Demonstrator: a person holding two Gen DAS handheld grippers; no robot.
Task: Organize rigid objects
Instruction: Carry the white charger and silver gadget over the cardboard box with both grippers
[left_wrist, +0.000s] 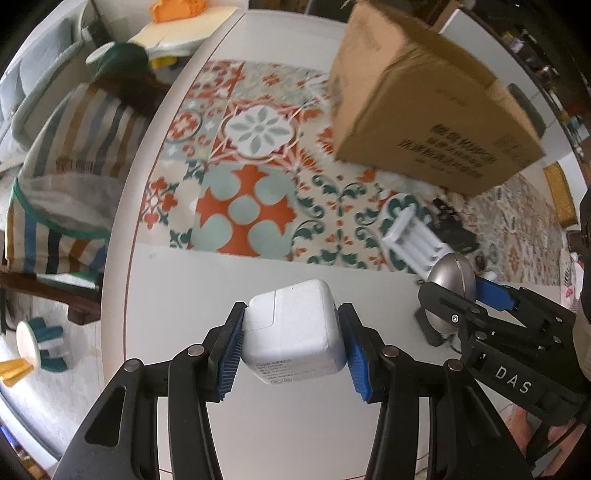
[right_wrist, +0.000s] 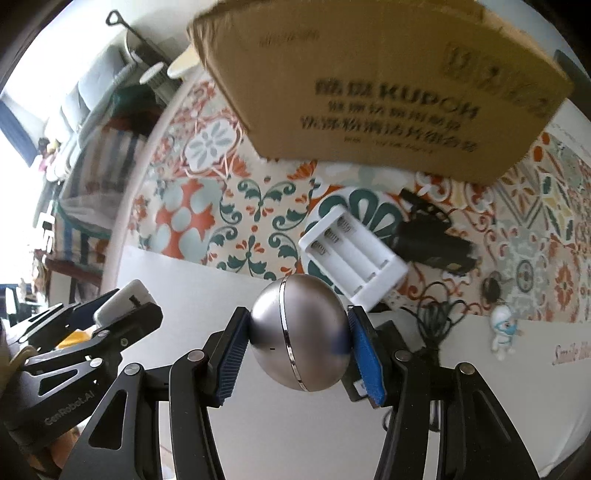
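The left claw (left_wrist: 291, 341) squeezes a white charger (left_wrist: 295, 328) and the right claw (right_wrist: 295, 343) squeezes a silver ball (right_wrist: 301, 332), so carry both slowly up to the cardboard box (right_wrist: 369, 92) ahead.

a white round table (left_wrist: 122, 229) is covered by a patterned cloth (left_wrist: 243, 206); a striped chair cushion (left_wrist: 74, 155) and possibly a sofa (right_wrist: 85, 88) are seen beyond.

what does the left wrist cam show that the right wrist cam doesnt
Only the left wrist view shows the white charger cube's full face, clamped in the left gripper, and the striped bag up close. Only the right wrist view shows the small white figurine and the tangled black cable. Both show the cardboard box, the white battery charger and the silver ball in the right gripper.
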